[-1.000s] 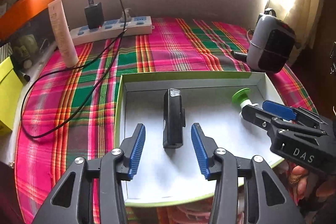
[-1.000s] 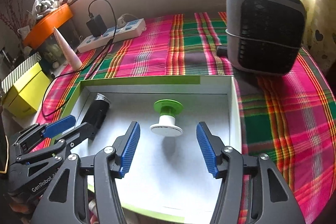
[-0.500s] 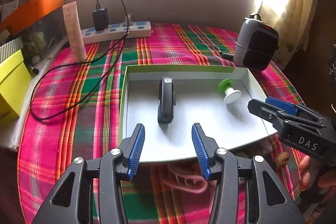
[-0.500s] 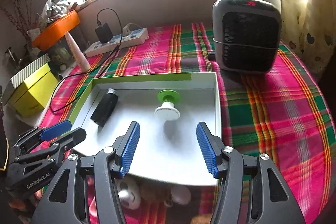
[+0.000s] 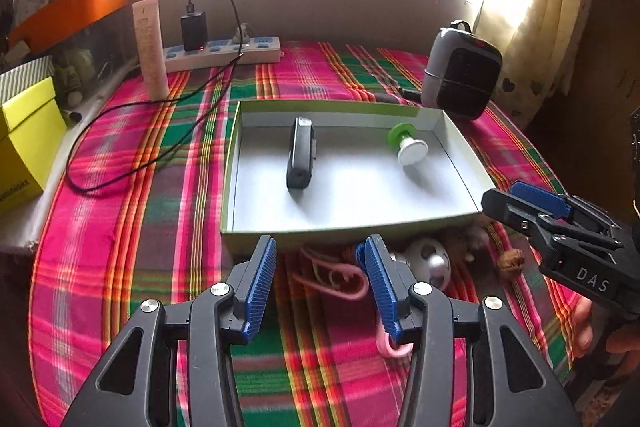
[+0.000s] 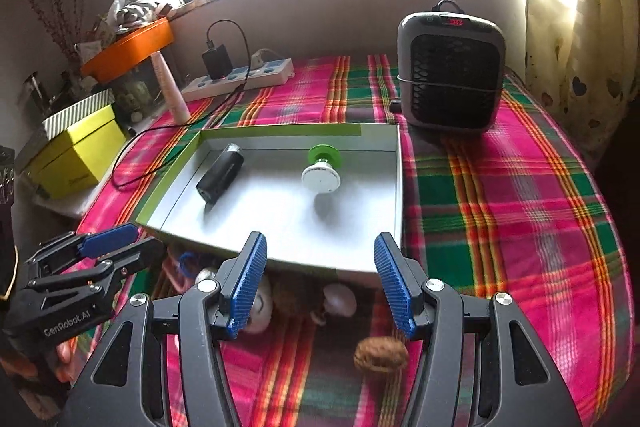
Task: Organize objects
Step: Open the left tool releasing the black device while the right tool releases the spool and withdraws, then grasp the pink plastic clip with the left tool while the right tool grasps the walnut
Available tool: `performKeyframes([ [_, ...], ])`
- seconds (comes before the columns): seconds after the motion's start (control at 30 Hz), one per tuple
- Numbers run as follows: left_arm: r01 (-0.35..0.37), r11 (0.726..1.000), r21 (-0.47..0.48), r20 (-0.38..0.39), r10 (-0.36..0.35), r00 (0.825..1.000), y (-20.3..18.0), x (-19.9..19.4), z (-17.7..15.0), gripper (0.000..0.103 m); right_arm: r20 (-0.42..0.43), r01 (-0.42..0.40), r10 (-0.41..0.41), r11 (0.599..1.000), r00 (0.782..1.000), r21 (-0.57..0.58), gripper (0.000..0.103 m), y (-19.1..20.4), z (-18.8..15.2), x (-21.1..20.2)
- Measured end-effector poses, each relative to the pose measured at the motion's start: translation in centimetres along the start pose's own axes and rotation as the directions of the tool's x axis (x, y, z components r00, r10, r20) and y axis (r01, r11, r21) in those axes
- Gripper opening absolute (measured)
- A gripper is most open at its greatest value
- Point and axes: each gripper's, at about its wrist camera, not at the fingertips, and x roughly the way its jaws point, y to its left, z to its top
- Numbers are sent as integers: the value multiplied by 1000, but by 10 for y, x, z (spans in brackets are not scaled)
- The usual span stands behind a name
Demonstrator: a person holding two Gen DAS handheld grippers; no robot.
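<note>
A shallow green-rimmed tray (image 5: 230, 167) (image 6: 400, 187) lies on the plaid cloth. Inside it are a black oblong device (image 5: 300, 155) (image 6: 220, 175) and a green-and-white spool (image 5: 408, 143) (image 6: 322, 171). On the cloth in front of the tray lie a pink cord (image 5: 336, 277), a white round item (image 5: 430, 259) (image 6: 340, 301) and a walnut (image 5: 511, 261) (image 6: 380, 355). My left gripper (image 5: 320, 267) (image 6: 120, 243) hovers open above the pink cord, holding nothing. My right gripper (image 6: 320, 267) (image 5: 520, 199) hangs open near the tray's front right corner, above the white item and walnut.
A grey-and-black heater (image 5: 460, 79) (image 6: 452, 75) stands behind the tray's right corner. A power strip (image 5: 224, 53) with a black charger and trailing cable (image 5: 160, 147), a pale tube (image 5: 150, 47) and a yellow box (image 5: 24, 139) stand at the back and left.
Both grippers have drawn back from over the tray to in front of its near edge. The cord, white item and walnut have come into view. The things in the tray have not moved.
</note>
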Motion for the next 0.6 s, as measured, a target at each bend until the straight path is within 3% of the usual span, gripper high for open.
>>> performKeyframes([
  [0.6, 63, 998, -2, -78, -63, 995, -11, 3, -43, 45, -22, 47, -47, 999, 999, -1, 57, -18, -45, -19],
])
